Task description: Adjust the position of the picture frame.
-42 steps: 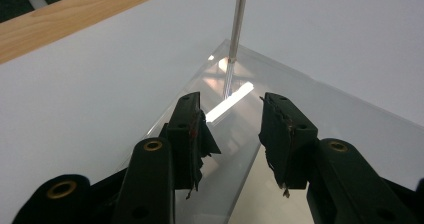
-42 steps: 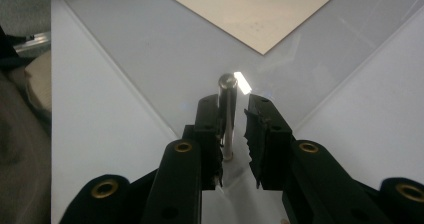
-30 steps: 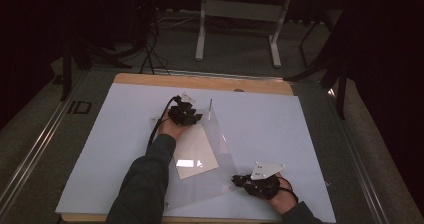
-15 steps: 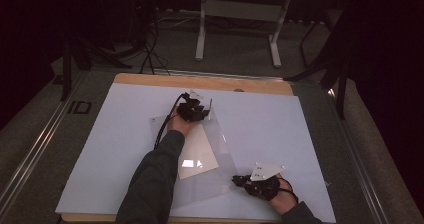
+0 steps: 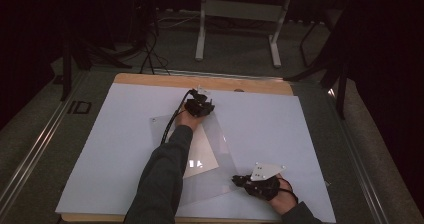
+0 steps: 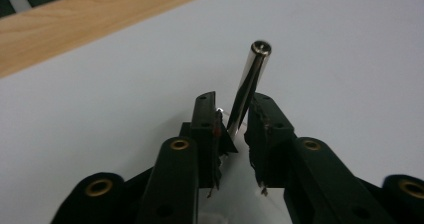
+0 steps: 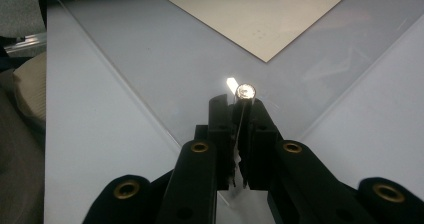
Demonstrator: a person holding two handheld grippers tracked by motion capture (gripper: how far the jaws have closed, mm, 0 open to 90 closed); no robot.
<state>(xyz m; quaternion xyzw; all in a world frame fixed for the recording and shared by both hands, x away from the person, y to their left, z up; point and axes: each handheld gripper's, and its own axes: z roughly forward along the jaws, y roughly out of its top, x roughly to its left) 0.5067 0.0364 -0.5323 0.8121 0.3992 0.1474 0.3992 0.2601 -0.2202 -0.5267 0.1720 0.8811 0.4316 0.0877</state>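
Left gripper view: your left tool (image 6: 232,104) has shifted slightly beyond the clear sheet (image 5: 222,139) and has just been closing around a metal pin (image 6: 249,79). I cannot tell if it grips yet. Your right tool (image 7: 239,104) is clenched on a second pin (image 7: 245,91) at the sheet's near corner, so both ends are nearly held. The sheet's edges are faint.

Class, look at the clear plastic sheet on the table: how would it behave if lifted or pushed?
The clear plastic sheet looks thin and lies flat, so it would probably sag if lifted by a corner. Its glossy surface on the smooth white table suggests it slides easily when pushed, likely carrying the paper along.
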